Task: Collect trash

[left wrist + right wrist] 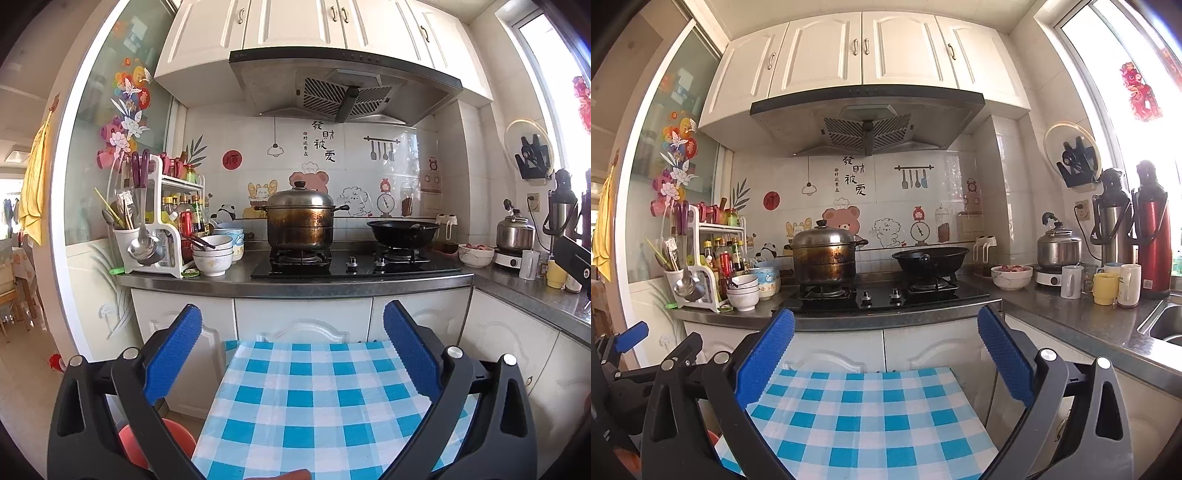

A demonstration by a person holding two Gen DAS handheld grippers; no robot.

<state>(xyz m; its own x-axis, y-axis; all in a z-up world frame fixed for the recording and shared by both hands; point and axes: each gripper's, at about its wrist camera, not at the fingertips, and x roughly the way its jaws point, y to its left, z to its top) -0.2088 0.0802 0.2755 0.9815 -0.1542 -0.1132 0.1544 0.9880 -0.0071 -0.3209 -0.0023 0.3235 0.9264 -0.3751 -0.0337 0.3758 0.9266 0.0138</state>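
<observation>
so both claws hang wide open with nothing between their blue pads. below and ahead of the left claw lies a blue and white checked cloth spread over a low surface, its far edge near the white cabinet doors. beyond the claw, the counter carries a gas hob with a steel steamer pot straight ahead and a black wok ahead to the right. ahead to the left stand stacked bowls and a white rack of bottles. an orange-red stool or bucket sits low to the left, which of the two i cannot tell.

the right claw is held over the same cloth, with the left claw's blue pad showing at its far left. ahead to its right are a kettle, mugs and two flasks, and a sink at far right. no trash can be made out for certain in either view.
</observation>
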